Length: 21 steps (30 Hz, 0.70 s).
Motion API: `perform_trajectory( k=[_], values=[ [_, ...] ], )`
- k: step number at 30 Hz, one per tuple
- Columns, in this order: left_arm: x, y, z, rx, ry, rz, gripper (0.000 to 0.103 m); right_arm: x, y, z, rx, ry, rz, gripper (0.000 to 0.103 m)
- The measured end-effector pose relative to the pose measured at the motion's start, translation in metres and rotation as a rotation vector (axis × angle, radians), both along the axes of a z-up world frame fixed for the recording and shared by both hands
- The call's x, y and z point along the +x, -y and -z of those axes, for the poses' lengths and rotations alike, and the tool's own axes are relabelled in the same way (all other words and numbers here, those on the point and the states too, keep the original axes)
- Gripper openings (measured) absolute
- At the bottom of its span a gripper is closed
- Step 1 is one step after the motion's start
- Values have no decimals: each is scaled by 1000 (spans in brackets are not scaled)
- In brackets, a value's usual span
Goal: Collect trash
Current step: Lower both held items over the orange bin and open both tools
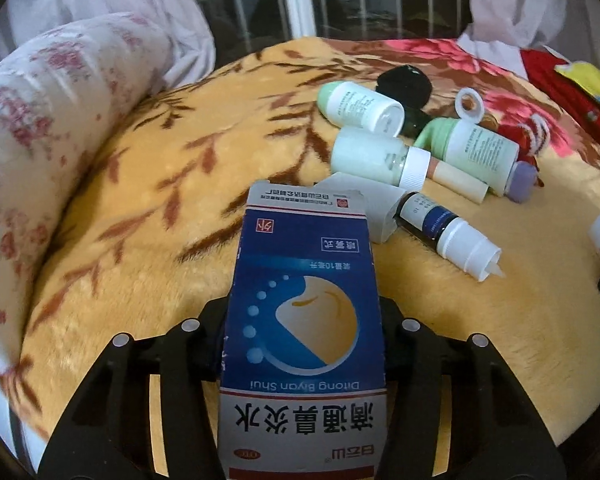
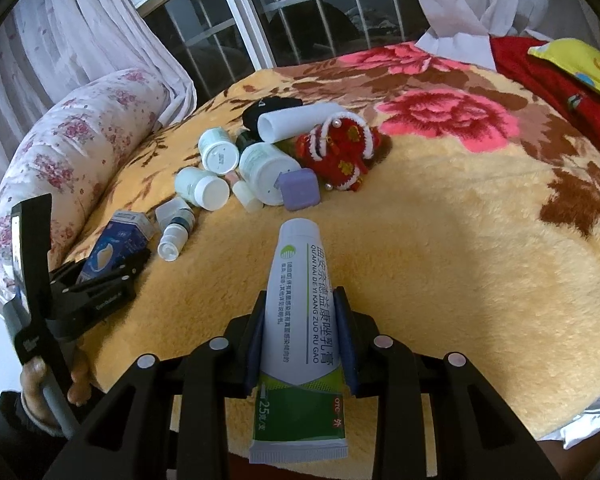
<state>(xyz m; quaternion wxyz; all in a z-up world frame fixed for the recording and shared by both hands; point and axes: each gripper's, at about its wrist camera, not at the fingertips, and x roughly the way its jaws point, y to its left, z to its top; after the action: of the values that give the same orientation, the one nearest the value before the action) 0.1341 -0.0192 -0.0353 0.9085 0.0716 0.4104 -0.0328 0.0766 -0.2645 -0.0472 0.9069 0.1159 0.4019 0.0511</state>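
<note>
A blue and white medicine box stands between the fingers of my left gripper, whose pads press on its sides; its torn far end points toward the pile. The right wrist view shows that same left gripper low at the left with the box in it. My right gripper is shut on a white and green ointment tube, cap end forward, over the blanket. A pile of trash lies ahead: white-green bottles, a dark dropper bottle and a purple-capped bottle.
All of it rests on a fluffy yellow flowered blanket. A floral bolster pillow lines the left side. A red knitted pouch, a white roll and a black object sit behind the pile. A barred window and curtains stand beyond.
</note>
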Motion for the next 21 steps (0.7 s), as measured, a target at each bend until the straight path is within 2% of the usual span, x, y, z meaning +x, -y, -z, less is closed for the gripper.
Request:
perform_trajectory(
  k=[4,11,14,17,21],
  values=[
    [-23,-9,-16,-76,-15,-26,50,-23,-2,-13,18,37,-21,32],
    [-94,-8,-36,-101,1,7,50,-79,-21,-33,24,77,-124,32],
    [-131,-8,-36,-105,-11,56,50,-109,-34,-34,11,80,-203,32],
    [-167,-6,-24,-81,-41,105,50,-137,-49,-20,-22,36,-290,32],
    [-189,2,6,-71,-133,144,50,-152,-62,17,-75,-83,-364,32]
  ],
)
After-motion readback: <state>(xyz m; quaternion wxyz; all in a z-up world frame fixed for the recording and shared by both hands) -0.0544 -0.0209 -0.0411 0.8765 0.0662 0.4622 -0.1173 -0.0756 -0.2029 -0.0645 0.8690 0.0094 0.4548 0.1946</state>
